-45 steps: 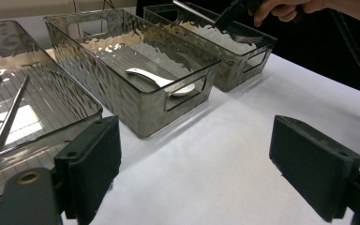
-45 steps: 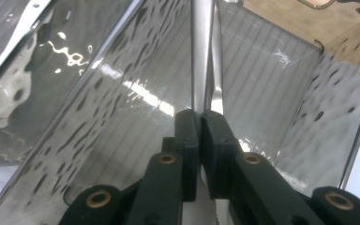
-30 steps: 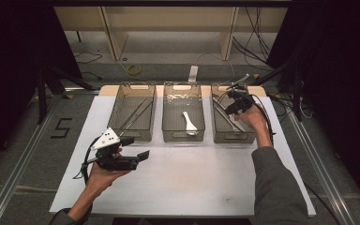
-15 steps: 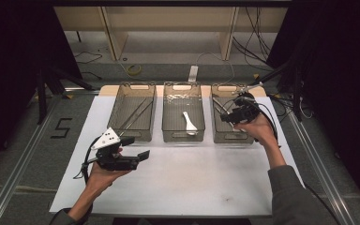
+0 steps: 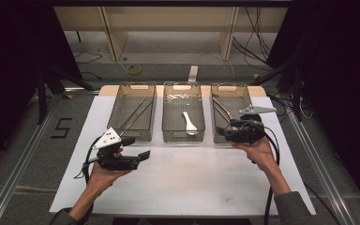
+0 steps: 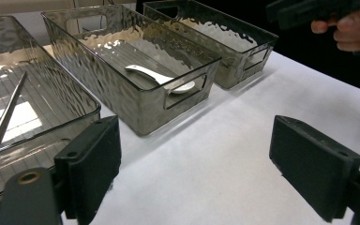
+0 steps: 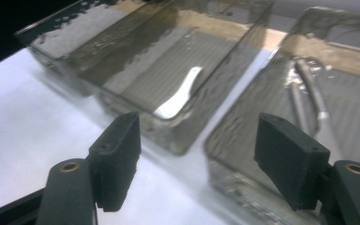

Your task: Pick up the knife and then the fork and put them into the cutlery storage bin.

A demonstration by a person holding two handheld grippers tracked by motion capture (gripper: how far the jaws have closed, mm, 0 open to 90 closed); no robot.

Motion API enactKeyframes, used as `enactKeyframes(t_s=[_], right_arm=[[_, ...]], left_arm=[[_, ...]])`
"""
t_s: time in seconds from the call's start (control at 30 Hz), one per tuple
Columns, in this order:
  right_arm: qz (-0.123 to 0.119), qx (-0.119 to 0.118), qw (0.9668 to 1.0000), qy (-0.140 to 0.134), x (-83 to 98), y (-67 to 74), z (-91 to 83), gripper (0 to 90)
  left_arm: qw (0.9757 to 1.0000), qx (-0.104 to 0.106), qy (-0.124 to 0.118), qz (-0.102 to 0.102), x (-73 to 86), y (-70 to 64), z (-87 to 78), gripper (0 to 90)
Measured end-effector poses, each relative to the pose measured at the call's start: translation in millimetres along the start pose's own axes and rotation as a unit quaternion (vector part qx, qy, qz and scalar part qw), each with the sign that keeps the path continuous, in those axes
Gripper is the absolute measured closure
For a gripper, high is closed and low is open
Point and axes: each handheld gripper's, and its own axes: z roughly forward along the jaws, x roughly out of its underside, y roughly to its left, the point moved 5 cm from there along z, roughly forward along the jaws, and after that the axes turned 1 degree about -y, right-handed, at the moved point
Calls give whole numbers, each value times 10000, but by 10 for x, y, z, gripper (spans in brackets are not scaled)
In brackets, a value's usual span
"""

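High view: three smoked clear plastic bins stand in a row on the white table [image 5: 178,183]. The left bin [image 5: 133,111] holds a pair of thin metal chopsticks [image 5: 136,115], the middle bin [image 5: 183,111] a white ceramic spoon [image 5: 190,123], and the right bin [image 5: 228,110] slim metal utensils [image 5: 222,110] I cannot name more closely. The right gripper [image 5: 225,134] hangs over the near end of the right bin, its jaws having just been opening, with nothing between them. The left gripper [image 5: 138,147] rests low over bare table, near the left bin's front corner.

Left gripper view: the jaws stand wide apart and empty. The spoon [image 6: 161,80] lies flat on the middle bin's ribbed floor, bowl toward the handle cut-out.

Right gripper view: jaws spread wide, holding nothing — below them, the gap between the middle and right bins. The spoon [image 7: 178,93] shows through the wall; the metal utensils [image 7: 309,101] lie along the right bin's floor.

Those utensils look light, stiff and slick — likely to skate on the ribs. I would pinch across a shaft near mid-length, jaws square to it. The spoon seems brittle; its handle is the safer hold.
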Motion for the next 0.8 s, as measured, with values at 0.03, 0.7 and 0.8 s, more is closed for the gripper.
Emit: enactKeyframes(t_s=[0.03,0.7,0.8], right_arm=[[-62,9,10000,-66,19,27,-16,323],[14,-407,9967,-703,375,380,-147,295],[-2,-419,9966,-714,425,416,-155,291]], left_arm=[[10000,2,14,6,3,0,-2,164],[10000,68,51,-3,10,-17,8,164],[10000,79,40,-21,10,-6,-1,164]])
